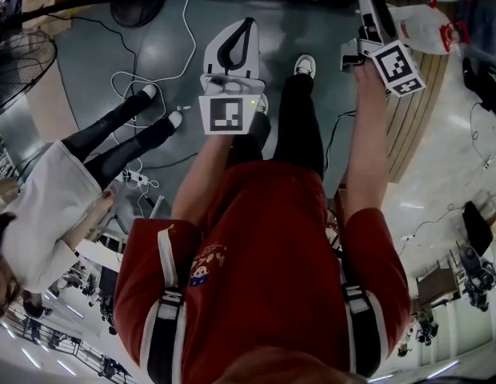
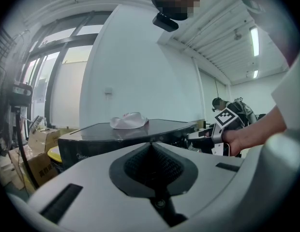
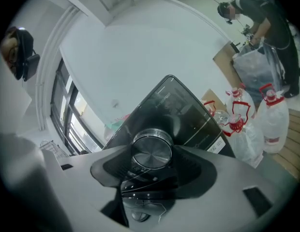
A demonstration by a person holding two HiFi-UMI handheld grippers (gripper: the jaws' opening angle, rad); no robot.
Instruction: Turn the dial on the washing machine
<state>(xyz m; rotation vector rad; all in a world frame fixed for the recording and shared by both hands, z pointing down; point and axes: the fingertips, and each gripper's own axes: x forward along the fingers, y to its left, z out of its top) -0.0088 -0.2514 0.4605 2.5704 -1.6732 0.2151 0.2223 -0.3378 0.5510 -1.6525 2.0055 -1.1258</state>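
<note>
right gripper [image 3: 150, 159] jaws gripping dial [image 3: 152, 150], left gripper [image 2: 152, 164] closed

Looks like a large test hall or lab rather than a home. Has a bare grey floor [image 1: 88, 62] strewn with loose cables [image 1: 186, 30] and a power strip [image 1: 136, 180], near a pedestal fan [image 1: 12, 62]. Shows tall windows [image 2: 48, 76], strip lights [image 2: 255, 40] on a ribbed ceiling [image 2: 213, 37], cardboard boxes [image 2: 36, 141], filled plastic bags [image 3: 266, 122], and a washing machine [image 2: 116, 134] standing out in the open room.
</note>
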